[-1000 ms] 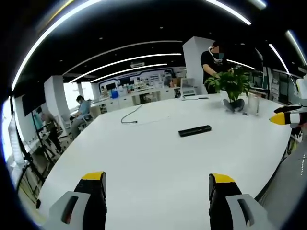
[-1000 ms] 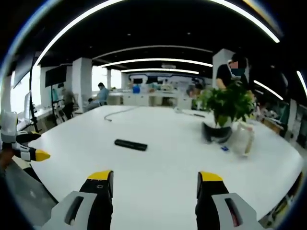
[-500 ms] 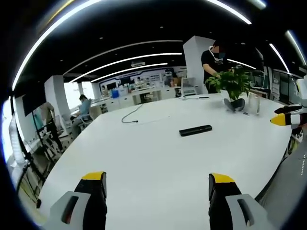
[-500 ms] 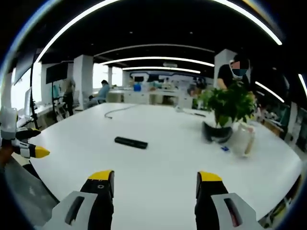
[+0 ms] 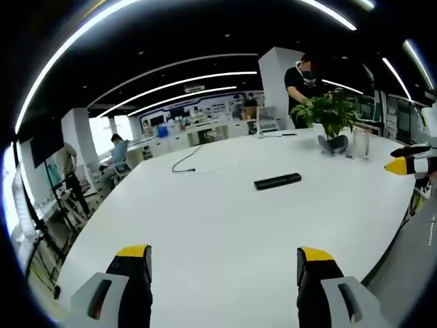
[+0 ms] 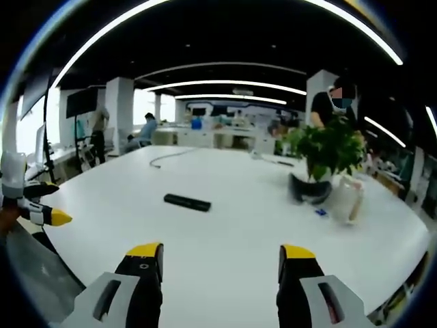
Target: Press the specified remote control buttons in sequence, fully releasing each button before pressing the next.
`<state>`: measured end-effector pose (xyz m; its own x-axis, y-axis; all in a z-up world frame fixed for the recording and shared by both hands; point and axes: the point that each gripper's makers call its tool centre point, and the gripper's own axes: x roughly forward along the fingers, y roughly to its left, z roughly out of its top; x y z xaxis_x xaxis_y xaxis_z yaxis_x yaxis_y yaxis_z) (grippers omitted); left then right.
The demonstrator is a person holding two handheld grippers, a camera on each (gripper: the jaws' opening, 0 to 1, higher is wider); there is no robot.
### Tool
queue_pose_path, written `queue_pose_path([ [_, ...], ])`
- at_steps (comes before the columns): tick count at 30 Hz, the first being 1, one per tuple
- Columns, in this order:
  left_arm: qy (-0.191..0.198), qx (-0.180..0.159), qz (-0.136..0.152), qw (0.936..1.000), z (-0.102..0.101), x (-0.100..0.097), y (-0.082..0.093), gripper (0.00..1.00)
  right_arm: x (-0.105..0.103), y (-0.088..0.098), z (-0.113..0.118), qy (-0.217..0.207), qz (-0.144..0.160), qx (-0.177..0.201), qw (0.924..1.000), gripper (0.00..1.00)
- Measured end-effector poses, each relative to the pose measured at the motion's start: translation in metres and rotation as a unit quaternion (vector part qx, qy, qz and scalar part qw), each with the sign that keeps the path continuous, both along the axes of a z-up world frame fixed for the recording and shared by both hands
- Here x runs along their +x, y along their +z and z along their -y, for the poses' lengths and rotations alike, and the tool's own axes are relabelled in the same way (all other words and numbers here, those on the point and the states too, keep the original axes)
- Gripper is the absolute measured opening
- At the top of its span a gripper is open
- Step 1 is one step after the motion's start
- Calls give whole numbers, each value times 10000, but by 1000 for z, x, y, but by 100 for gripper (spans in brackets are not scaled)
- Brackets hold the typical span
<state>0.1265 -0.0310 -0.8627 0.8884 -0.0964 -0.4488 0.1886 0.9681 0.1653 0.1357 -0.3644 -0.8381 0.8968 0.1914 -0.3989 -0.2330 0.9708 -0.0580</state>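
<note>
Start of the button-pressing task, both tools standing off from the target. The remote control (image 5: 277, 181), a slim, flat black bar, lies alone near the middle of the broad white tabletop (image 5: 205, 225), well apart from either tool; its buttons are too small to make out. The left tool (image 5: 224, 263) sits at the near edge with its jaws spread wide and nothing between them; the jaws are black with yellow tips and grey outer shells. The right tool (image 6: 222, 258) is likewise wide open and empty, its jaws the same colours. In the right gripper view the remote control (image 6: 186, 201) lies ahead and slightly left; in the left gripper view it lies ahead and to the right, so it probably rests between the two lines of approach. Neither tool has reached it, and no press appears to have begun. Holding both tools back likely keeps the remote fully in sight. At the far right a leafy green potted plant (image 6: 321, 154) stands in a dark pot, with a pale translucent container (image 6: 347, 198) just beside it. A thin dark cable (image 5: 188, 160) trails across the far left of the smooth, matte tabletop.
</note>
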Motion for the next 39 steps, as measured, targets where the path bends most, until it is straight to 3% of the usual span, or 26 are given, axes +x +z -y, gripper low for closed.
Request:
queue_pose_path([
  [24, -165, -98, -80, 9998, 6, 0, -1, 88, 0, -3, -2, 55, -58, -5, 10000, 65],
  [30, -131, -129, 102, 9998, 5, 1, 9, 82, -1, -2, -4, 106, -26, 42, 9999, 65],
  [35, -172, -225, 25, 9996, 8, 1, 8, 81, -1, -3, -5, 118, -50, 23, 9999, 64],
  [39, -227, -107, 38, 9997, 9, 5, 12, 82, -1, -4, -5, 127, -88, -18, 9999, 64],
])
